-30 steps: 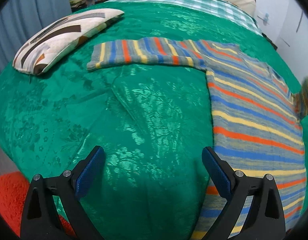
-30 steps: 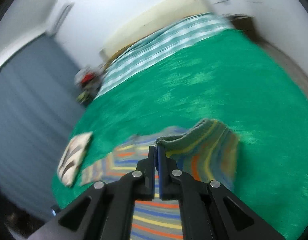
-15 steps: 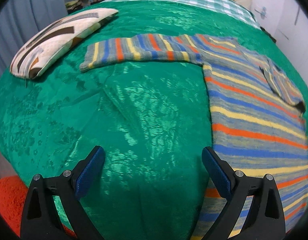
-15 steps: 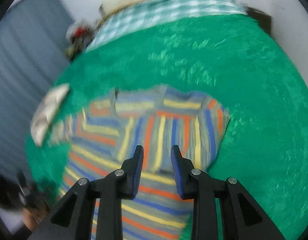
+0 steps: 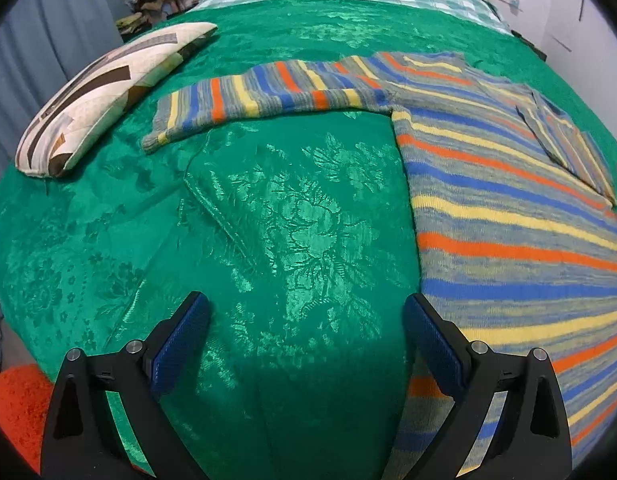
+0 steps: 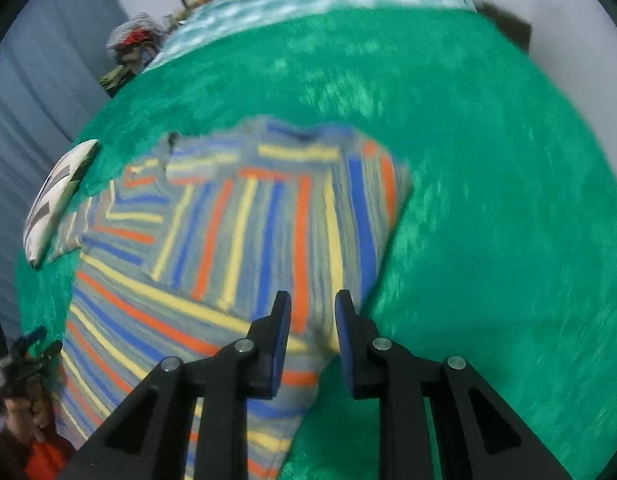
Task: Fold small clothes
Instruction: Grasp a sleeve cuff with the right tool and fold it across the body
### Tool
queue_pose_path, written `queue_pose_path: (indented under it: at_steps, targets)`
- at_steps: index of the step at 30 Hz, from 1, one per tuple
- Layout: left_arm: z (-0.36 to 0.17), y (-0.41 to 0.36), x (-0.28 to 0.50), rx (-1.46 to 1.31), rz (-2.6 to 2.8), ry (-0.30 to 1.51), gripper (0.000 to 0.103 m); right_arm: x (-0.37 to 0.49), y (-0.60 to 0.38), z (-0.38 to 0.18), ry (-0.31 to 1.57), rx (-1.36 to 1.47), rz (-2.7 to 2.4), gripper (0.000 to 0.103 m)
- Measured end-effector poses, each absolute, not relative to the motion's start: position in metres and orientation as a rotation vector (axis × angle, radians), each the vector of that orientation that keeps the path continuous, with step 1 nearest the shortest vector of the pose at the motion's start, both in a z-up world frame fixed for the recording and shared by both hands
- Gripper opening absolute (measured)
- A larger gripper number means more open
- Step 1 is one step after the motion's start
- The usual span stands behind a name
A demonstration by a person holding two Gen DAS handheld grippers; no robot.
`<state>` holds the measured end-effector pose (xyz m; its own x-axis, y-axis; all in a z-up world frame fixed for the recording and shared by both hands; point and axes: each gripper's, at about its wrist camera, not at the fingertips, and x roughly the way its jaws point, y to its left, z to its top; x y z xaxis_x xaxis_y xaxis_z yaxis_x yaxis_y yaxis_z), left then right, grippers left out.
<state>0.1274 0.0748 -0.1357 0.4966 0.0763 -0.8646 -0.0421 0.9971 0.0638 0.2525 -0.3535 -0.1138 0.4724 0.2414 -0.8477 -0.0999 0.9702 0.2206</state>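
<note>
Sweater (image 5: 508, 216): lay flat on the green bedspread (image 5: 288, 220), one sleeve already folded across its body, the other sleeve (image 5: 268, 92) stretched out towards the pillow (image 5: 104, 92), probably awaiting its own fold.
Right gripper (image 6: 311, 312): hovered over the folded sleeve with the jaws a little apart, having just closed slightly after opening; nothing was pinched, so the sleeve appeared released.
Left gripper (image 5: 306, 336): jaws wide and empty over bare bedspread beside the sweater's edge, likely ready for the outstretched sleeve.
</note>
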Motion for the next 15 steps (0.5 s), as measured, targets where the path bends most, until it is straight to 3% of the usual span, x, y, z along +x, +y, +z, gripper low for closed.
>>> queue_pose_path:
  at_steps: [3,6,8,9,15]
  targets:
    - [-0.142,0.073,0.128,0.055,0.074,1.076,0.099,0.269,-0.348,-0.120,1.071,0.136,0.206,0.025]
    - [-0.145,0.072,0.127,0.073,0.075,1.085,0.099,0.275,-0.358,-0.169,1.206,0.131,0.102,0.024]
    - [-0.140,0.074,0.124,0.062,0.073,1.076,0.099,0.266,-0.365,-0.162,1.146,0.188,0.086,0.024]
    - [-0.138,0.074,0.122,0.054,0.065,1.071,0.099,0.261,-0.367,-0.157,1.143,0.187,0.048,0.029]
    - [-0.126,0.055,0.109,0.054,-0.061,1.047,0.099,0.186,-0.332,-0.114,1.126,0.101,0.202,0.030]
